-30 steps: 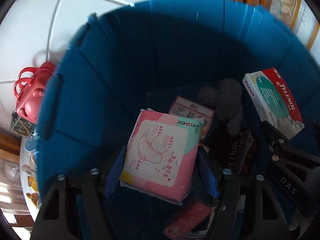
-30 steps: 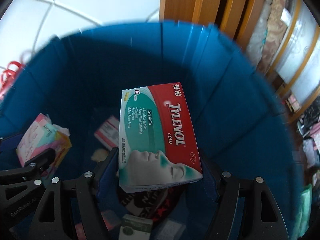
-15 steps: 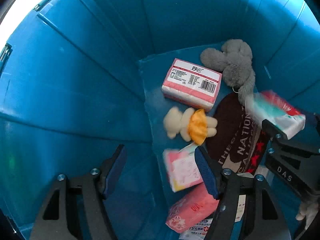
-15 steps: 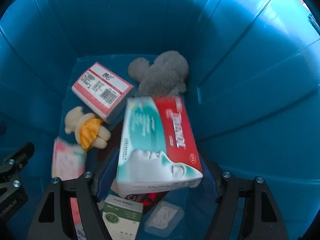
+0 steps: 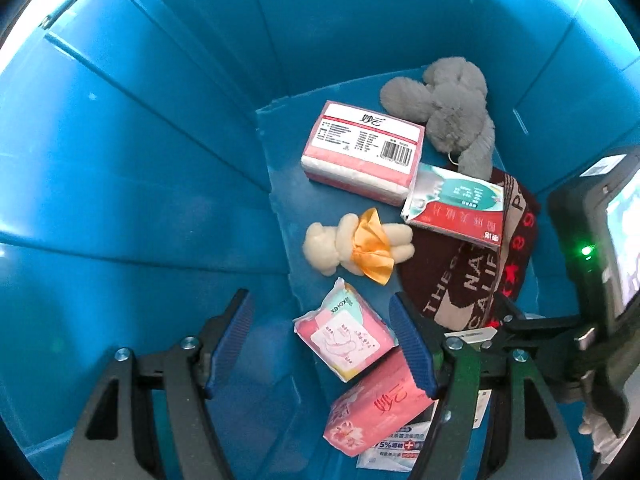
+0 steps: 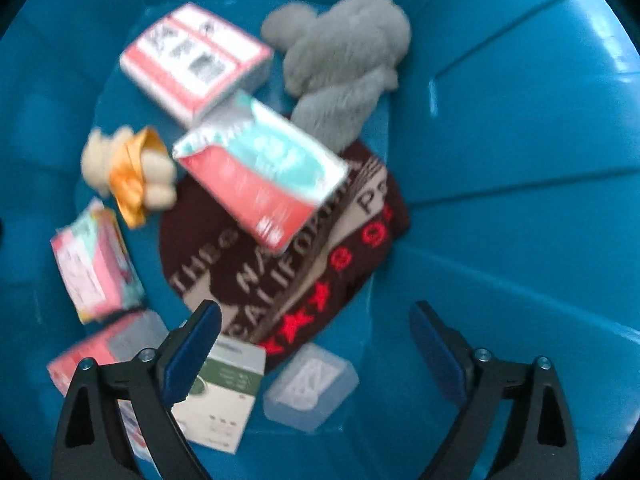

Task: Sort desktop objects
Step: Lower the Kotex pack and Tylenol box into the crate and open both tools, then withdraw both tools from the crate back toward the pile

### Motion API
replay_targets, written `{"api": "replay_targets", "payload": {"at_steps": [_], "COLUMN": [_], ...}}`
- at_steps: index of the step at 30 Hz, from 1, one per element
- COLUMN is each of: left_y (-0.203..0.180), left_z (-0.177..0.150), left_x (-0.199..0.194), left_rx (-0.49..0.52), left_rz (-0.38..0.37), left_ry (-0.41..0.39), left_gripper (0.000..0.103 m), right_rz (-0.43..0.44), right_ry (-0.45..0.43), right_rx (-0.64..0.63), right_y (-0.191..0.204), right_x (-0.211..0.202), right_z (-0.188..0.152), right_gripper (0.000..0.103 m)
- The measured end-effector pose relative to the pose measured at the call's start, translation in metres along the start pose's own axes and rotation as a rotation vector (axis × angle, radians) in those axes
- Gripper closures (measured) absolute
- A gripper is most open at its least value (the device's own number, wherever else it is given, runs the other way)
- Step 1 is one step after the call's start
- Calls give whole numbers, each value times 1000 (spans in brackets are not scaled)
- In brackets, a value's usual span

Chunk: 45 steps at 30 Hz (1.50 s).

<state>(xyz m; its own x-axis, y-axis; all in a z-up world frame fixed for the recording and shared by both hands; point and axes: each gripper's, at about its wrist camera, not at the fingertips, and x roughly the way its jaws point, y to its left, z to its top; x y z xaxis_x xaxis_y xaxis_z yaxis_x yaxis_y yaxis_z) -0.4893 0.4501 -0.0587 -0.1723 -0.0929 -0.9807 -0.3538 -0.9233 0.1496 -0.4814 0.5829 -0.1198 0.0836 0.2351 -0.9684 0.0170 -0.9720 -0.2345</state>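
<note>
Right gripper (image 6: 316,344) opening, empty, clear case (image 6: 311,386) visible only there

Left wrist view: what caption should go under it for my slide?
Open left gripper hangs over a blue bin of toys, tissue packs and a medicine box.

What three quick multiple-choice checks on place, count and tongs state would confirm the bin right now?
1. The medicine box lies:
A. partly on the dark knit cloth
B. outside the bin
C. under the grey plush

2. Plush toys in the blue bin:
A. one
B. two
C. four

3. The right tongs are:
A. clamped on the box
B. holding the cloth
C. opening, nothing between them

Answers: 1 A, the box overlaps the cloth's edge. 2 B, a grey plush and a cream bear. 3 C, the box lies clear of the spread pads.
</note>
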Motion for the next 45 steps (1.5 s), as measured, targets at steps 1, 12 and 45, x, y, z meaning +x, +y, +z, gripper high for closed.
{"api": "replay_targets", "payload": {"at_steps": [1, 12, 45], "left_y": [-1, -5, 183], "left_z": [-1, -24, -189], "left_x": [-1, -33, -210], "left_rx": [5, 6, -158], "left_rz": [-4, -32, 47], "left_ry": [-3, -99, -443], "left_gripper": [34, 34, 33], "right_rz": [-2, 7, 17], "right_ry": [3, -64, -521], "right_rx": [-3, -7, -261], "right_y": [1, -7, 160], "right_x": [0, -48, -279], "right_z": [-1, -18, -123], "right_gripper": [8, 6, 0]}}
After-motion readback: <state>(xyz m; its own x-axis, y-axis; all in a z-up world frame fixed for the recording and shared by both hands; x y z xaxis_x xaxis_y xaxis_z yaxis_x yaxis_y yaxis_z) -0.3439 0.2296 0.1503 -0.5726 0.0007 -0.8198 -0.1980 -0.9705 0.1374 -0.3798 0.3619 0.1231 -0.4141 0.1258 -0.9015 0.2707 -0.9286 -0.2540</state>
